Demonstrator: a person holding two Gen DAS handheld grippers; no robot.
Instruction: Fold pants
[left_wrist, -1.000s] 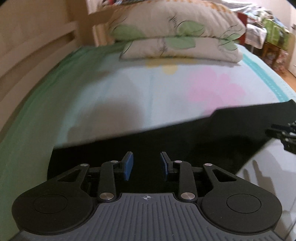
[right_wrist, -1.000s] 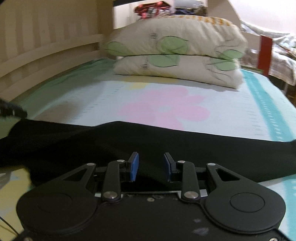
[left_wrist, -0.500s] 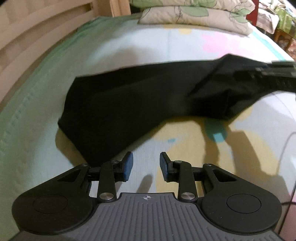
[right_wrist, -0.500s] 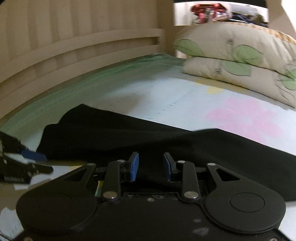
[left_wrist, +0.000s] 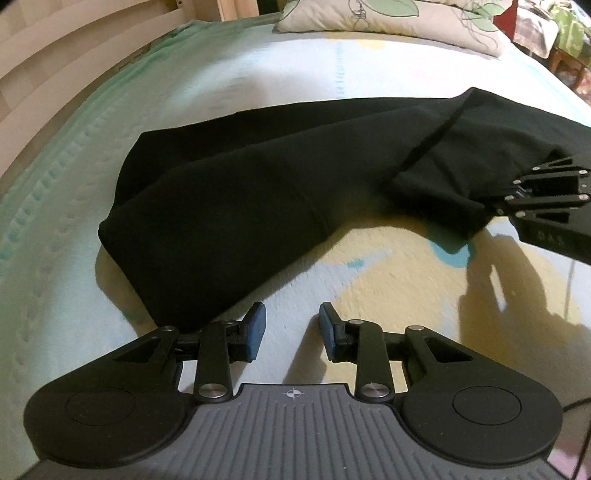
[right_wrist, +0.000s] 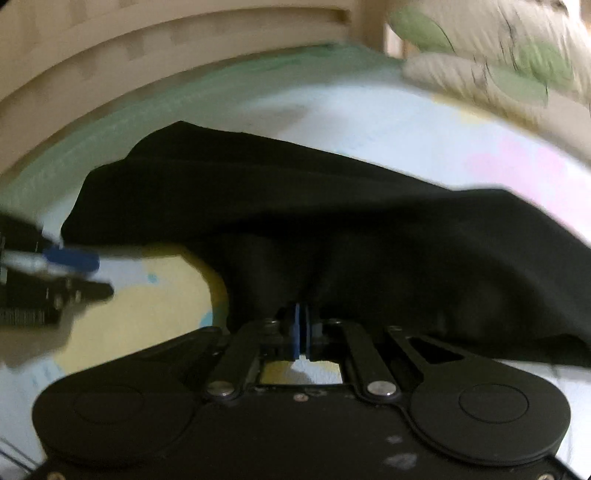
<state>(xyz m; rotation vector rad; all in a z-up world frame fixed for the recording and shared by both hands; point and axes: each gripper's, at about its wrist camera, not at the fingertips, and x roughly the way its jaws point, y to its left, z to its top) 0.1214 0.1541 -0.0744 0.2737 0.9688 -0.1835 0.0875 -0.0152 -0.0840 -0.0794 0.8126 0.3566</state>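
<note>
Black pants lie across the floral bed sheet, with one end folded over at the right. My left gripper hovers open low over the sheet at the pants' near corner, nothing between its blue pads; the left pad sits just off the cloth edge. My right gripper comes in from the right edge with the folded-over cloth bunched at its tips. In the blurred right wrist view its jaws are closing tight, my right gripper pinching a pucker of the pants. My left gripper shows at that view's left edge.
Two leaf-print pillows are stacked at the head of the bed and appear again as pillows. A slatted wooden bed rail runs along the left side. Cluttered furniture stands beyond the bed's right edge.
My right gripper's jaws have gone from open to closed on the pants, and it swung left. My left gripper dropped lower and nearer the pants' front corner.
</note>
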